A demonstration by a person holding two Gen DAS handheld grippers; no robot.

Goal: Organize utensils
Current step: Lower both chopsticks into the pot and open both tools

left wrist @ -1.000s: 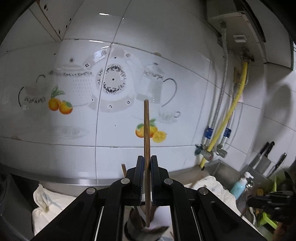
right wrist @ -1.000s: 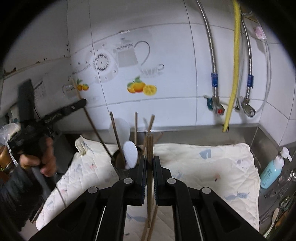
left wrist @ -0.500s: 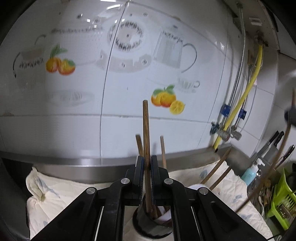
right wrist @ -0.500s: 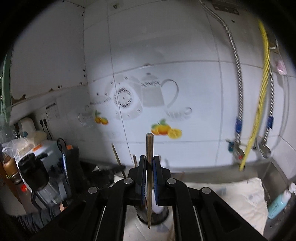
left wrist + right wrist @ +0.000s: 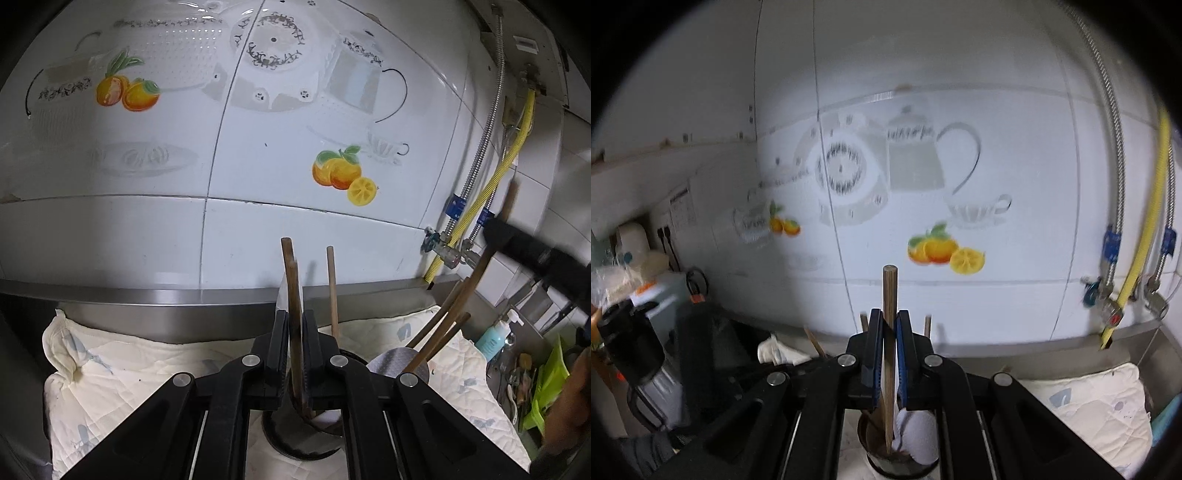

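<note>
Left wrist view first: the left gripper points forward and down over a dark utensil holder standing on a quilted white cloth. Its jaws are parted only a little, with a dark wooden chopstick standing upright in the slot; narrow gaps show on both sides of the stick, so I cannot tell whether the pads actually grip it. The stick's lower end is down inside the holder. Half a second ago its top rose well above the fingertips; now it sits much lower. Other wooden handles lean out of the holder to the right beside a grey spoon head. At the far right, blurred, the right gripper reaches in from that side carrying its own stick.

Right wrist view: the right gripper aims down over the same holder, its blue-padded jaws closed against a pale wooden chopstick, held upright with the tip inside the holder, next to a white spoon. Compared with half a second ago, the holder looks closer beneath the fingers. A dark kettle stands at the left, a yellow hose hangs at the right.
</note>
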